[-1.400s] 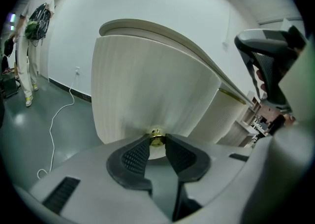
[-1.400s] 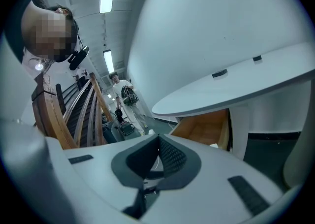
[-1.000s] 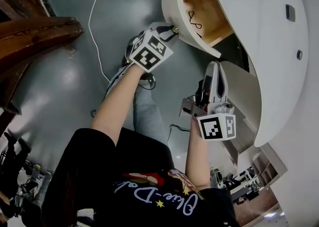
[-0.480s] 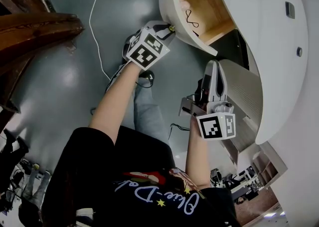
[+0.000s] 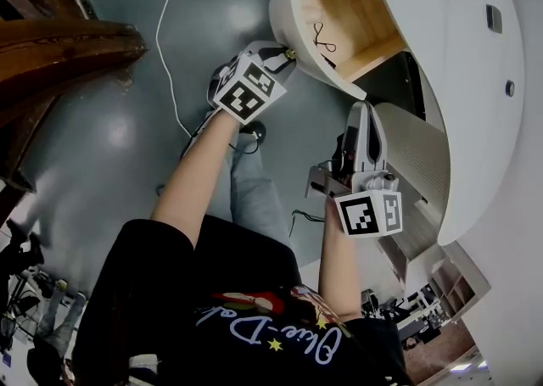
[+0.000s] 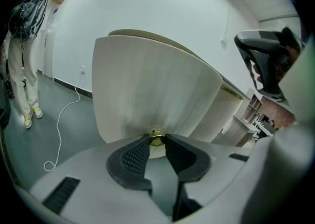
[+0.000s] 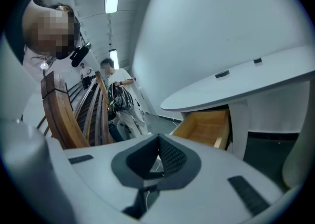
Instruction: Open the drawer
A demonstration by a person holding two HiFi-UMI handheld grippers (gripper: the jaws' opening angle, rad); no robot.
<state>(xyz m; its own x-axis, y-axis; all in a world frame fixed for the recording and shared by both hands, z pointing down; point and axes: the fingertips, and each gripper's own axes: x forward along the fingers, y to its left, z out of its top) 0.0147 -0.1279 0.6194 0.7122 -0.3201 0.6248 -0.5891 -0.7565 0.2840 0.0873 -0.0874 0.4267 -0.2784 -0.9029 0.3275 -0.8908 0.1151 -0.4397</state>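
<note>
The white curved drawer front stands pulled out from the desk, and its wooden inside shows with a thin black cord lying in it. My left gripper is shut on the small brass knob at the middle of the drawer front; both pads press its sides. My right gripper hovers lower right beside the ribbed cabinet side, shut with nothing held. In the right gripper view its pads meet, and the open drawer lies beyond.
The white desk top overhangs the drawer. A white cable trails over the grey floor. A wooden stair rail runs at the left. A person stands far left, another by the stairs.
The left gripper has drawn the knob a little further away from the desk, and slightly more of the drawer's wooden inside shows. The right gripper has barely shifted.
</note>
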